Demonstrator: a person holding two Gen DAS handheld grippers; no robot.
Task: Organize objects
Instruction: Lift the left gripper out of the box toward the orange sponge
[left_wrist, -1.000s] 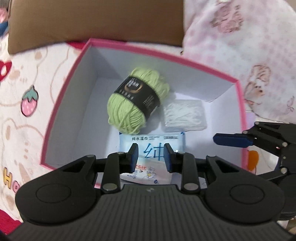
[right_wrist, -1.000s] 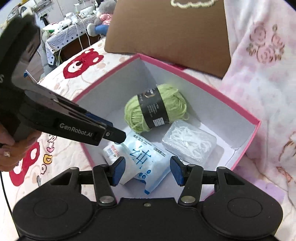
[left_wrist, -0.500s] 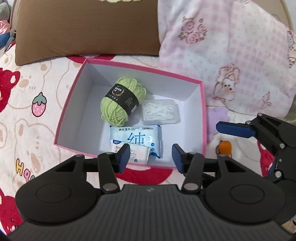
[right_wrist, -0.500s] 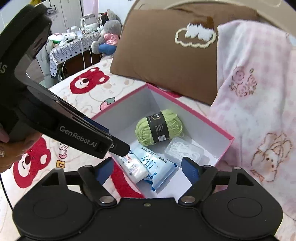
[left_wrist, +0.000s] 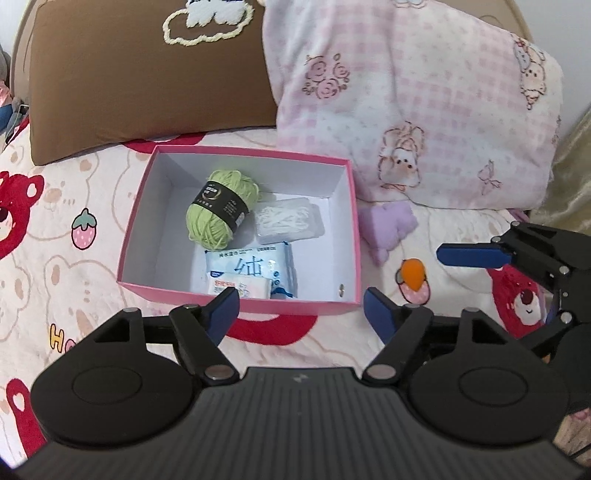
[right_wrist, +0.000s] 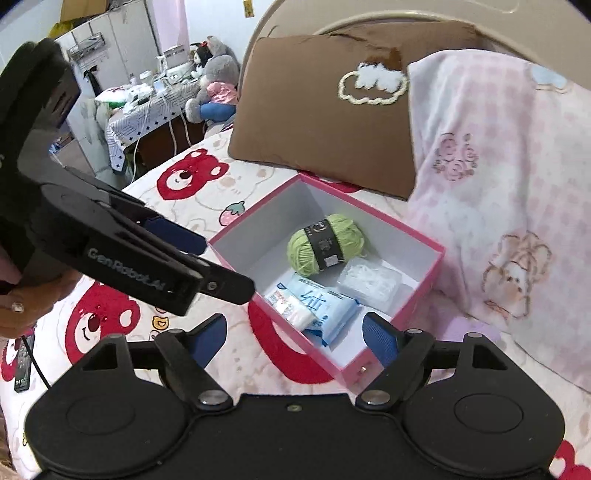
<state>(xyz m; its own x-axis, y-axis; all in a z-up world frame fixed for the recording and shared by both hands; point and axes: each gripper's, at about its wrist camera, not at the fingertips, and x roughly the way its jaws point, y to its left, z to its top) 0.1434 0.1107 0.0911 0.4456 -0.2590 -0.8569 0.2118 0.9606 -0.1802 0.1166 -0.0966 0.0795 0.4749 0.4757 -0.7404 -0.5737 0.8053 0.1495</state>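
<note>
A pink box (left_wrist: 236, 297) with a white inside sits on the bed; it also shows in the right wrist view (right_wrist: 424, 288). Inside lie a green yarn ball (left_wrist: 219, 208), a clear case of white bits (left_wrist: 290, 223), a blue wipes pack (left_wrist: 255, 266) and a small white tissue pack (left_wrist: 238, 288). My left gripper (left_wrist: 301, 308) is open and empty, held back from the box's near wall. My right gripper (right_wrist: 293, 338) is open and empty, near the box's corner. The same items show in the right wrist view: yarn (right_wrist: 325, 245), case (right_wrist: 369, 282), wipes (right_wrist: 321, 308).
A brown pillow (left_wrist: 147, 70) and a pink checked blanket (left_wrist: 417, 96) lie behind the box. The bedsheet (left_wrist: 66, 229) has red bear prints. A cluttered table (right_wrist: 147, 99) and plush toy (right_wrist: 216, 81) stand beyond the bed's far left.
Both grippers have pulled back and up from the box and opened wider. The small tissue pack now lies free in the box beside the wipes pack.
</note>
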